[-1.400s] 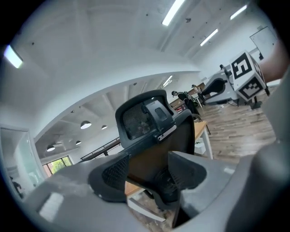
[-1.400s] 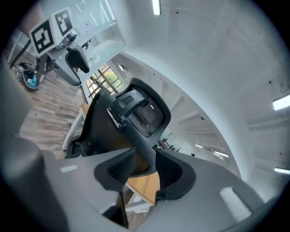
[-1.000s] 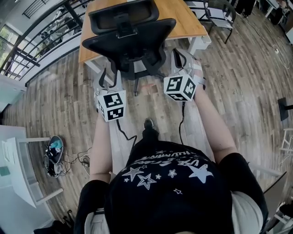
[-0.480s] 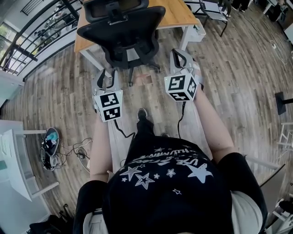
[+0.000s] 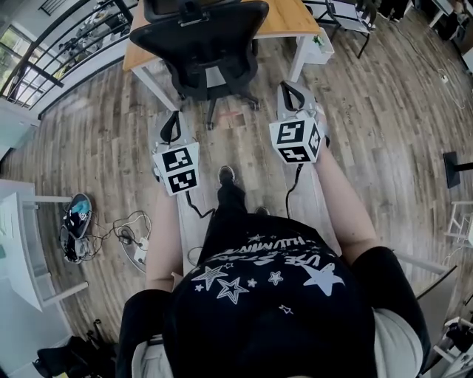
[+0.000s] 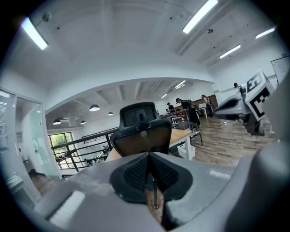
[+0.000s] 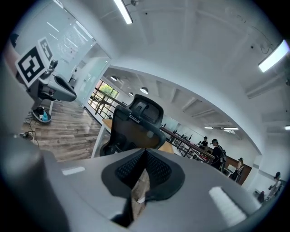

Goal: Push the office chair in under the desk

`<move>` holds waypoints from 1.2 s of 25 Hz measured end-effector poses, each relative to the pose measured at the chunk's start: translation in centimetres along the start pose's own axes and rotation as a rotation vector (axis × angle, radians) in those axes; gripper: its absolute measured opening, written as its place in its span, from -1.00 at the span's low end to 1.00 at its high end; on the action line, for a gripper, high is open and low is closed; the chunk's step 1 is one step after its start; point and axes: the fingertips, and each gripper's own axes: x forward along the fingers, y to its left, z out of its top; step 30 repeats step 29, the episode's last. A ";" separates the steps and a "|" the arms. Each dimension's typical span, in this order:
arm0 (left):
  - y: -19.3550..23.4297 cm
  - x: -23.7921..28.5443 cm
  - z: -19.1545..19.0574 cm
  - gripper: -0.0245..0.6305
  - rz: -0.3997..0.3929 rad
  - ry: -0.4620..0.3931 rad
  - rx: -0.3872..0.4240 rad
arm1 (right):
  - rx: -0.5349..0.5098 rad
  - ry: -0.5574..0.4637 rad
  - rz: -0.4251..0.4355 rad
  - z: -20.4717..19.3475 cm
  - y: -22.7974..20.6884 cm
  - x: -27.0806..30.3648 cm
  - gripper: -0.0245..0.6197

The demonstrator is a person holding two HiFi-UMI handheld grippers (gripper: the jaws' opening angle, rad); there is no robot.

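The pale wood-plank floor (image 5: 384,148) fills most of the head view, and at the top centre stands the orange-topped wooden desk with white legs (image 5: 292,18). The black mesh-backed office chair (image 5: 203,44) sits right at the desk's near edge. Its backrest is turned to the person and overlaps the tabletop, and its base legs are out on the floor just below. Neither gripper touches it. The person, in a black shirt printed with white stars (image 5: 273,295), takes up the bottom of the frame, both arms reaching up the picture. The left gripper (image 5: 171,124), left of centre, has just been closing its jaws. They are now clenched pad against pad with nothing between them, and in its own view the chair shows beyond the tips, well apart. The right gripper (image 5: 290,92), right of centre, is likewise pressed tight on nothing, with the chair off ahead of it. Each carries a white cube with black square markers (image 5: 177,168). At the lower left lies a tangle of dark cables (image 5: 126,236). A line of white lettering under the stars on the shirt is too warped to read.
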 end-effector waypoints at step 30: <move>-2.1 -1.7 -2.4 -0.92 -0.049 0.043 -0.026 | -0.043 0.041 0.057 -1.1 1.8 -0.6 -0.92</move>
